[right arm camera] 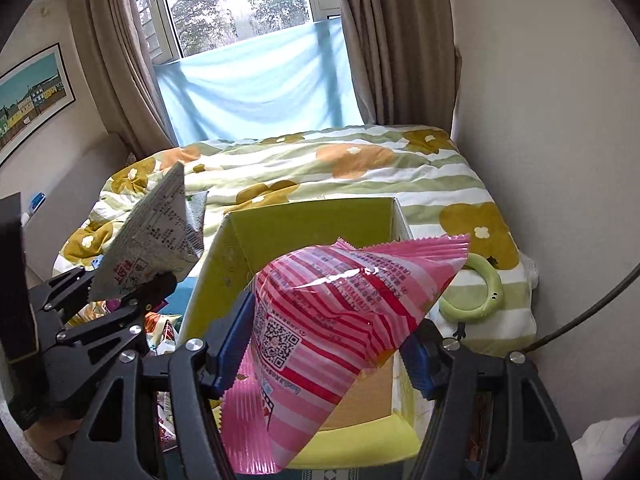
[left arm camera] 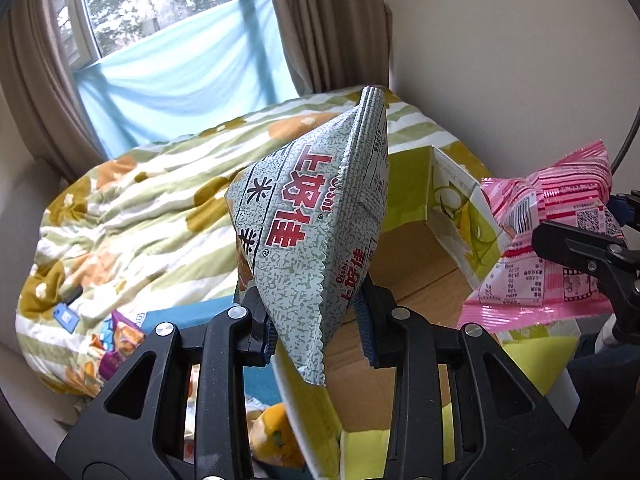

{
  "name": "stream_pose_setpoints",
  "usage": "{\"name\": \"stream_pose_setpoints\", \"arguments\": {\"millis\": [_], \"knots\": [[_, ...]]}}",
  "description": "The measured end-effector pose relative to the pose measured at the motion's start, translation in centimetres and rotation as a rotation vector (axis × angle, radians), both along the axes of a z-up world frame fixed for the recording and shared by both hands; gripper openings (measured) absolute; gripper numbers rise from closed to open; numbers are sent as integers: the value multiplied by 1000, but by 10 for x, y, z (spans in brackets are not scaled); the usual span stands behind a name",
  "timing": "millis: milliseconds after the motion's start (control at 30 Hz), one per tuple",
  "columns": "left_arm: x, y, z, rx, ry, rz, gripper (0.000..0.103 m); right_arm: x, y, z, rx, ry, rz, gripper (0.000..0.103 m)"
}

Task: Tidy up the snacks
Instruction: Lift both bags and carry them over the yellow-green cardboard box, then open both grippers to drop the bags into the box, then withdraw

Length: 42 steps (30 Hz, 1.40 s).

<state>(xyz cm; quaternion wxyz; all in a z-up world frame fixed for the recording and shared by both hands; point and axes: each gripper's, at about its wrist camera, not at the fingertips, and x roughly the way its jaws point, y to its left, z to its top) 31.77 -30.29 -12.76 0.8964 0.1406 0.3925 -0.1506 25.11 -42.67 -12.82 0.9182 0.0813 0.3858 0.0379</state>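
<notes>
While box (right arm camera: 320,216) sits empty on bed (right arm camera: 440,176), left tool (left arm camera: 316,324) grips grey bag (left arm camera: 316,216), right tool (right arm camera: 326,352) grips pink bag (right arm camera: 340,300); more snacks (left arm camera: 120,336) wait below.

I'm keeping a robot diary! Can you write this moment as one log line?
left gripper: shut on grey snack bag | right gripper: shut on pink snack bag | both over open box

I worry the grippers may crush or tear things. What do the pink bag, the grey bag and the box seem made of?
Pink bag: glossy plastic film; it glints and creases. Grey bag: matte-looking film with zigzag-cut sealed edges, possibly foil-lined. Box: printed cardboard, brown inside, with stiff folded flaps.
</notes>
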Motion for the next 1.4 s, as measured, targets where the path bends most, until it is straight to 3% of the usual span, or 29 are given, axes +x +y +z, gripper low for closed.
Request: {"name": "stream_pose_setpoints", "arguments": {"millis": [200, 267, 300, 333, 600, 867, 1133, 1200, 1233, 1267, 1400], "knots": [[35, -17, -30, 3, 97, 21, 34, 27, -27, -21, 27, 71, 22, 63], [40, -18, -35, 18, 105, 36, 57, 34, -33, -25, 40, 88, 25, 63], [39, -16, -37, 21, 103, 46, 87, 37, -36, -27, 46, 94, 29, 63], [37, -13, -37, 15, 92, 55, 102, 40, -37, -28, 48, 98, 31, 63], [22, 11, -25, 4, 91, 110, 102, 50, -38, -34, 48, 127, 38, 63], [8, 39, -10, -27, 91, 150, 102, 76, -30, -19, 34, 89, 90, 63], [12, 70, -7, -29, 112, 164, 102, 117, -16, -42, 64, 138, 105, 64], [11, 76, -8, -34, 128, 179, 102, 122, -15, -47, 78, 127, 80, 74], [8, 79, -7, -38, 134, 188, 102, 123, -15, -50, 92, 118, 56, 91], [6, 83, -6, -44, 136, 196, 102, 123, -16, -53, 117, 123, 37, 100], [-3, 94, -11, -58, 148, 185, 102, 105, -22, -59, 187, 151, -58, 100]]}}
